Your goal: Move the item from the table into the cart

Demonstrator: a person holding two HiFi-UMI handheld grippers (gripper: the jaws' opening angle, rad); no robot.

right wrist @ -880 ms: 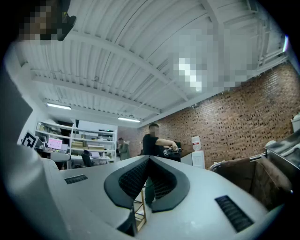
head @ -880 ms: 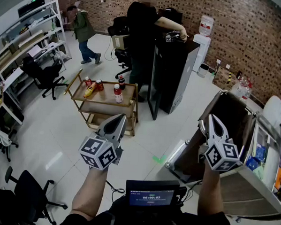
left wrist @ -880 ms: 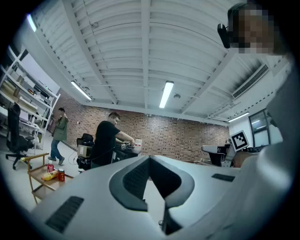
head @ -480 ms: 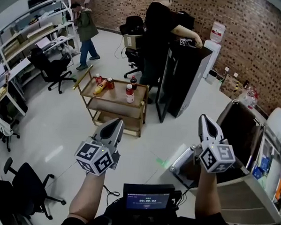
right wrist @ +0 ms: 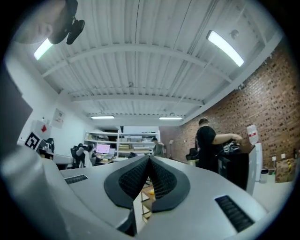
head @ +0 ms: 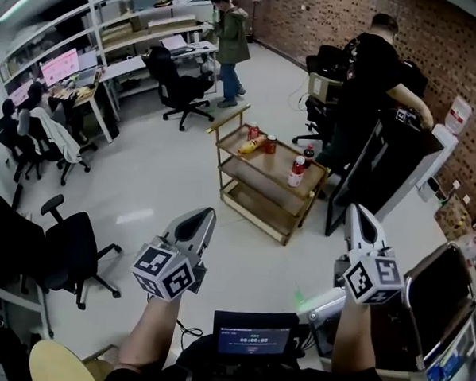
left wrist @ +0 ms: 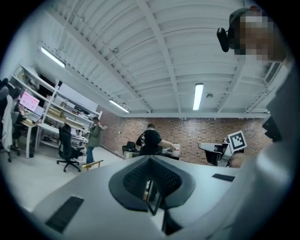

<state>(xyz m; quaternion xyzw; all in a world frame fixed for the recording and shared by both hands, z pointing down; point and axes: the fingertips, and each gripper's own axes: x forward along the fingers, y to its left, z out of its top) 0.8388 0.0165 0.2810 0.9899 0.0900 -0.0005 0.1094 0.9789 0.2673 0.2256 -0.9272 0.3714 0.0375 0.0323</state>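
Office workspace, brick wall (head: 437, 29), desks (head: 137, 63), monitors (head: 60, 65), swivel chairs (head: 178, 85)

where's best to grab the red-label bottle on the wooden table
Probably the mid body of the bottle, coming in level from the open near edge of the table: it stands upright by that edge, with a darker bottle just behind.

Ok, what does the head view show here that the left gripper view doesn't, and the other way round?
Head view only: the small screen at the person's chest and the near black office chair. Left gripper view only: ceiling lights and the left gripper with its jaws closed together. Both: the person in black at the dark cabinet, the brick wall.
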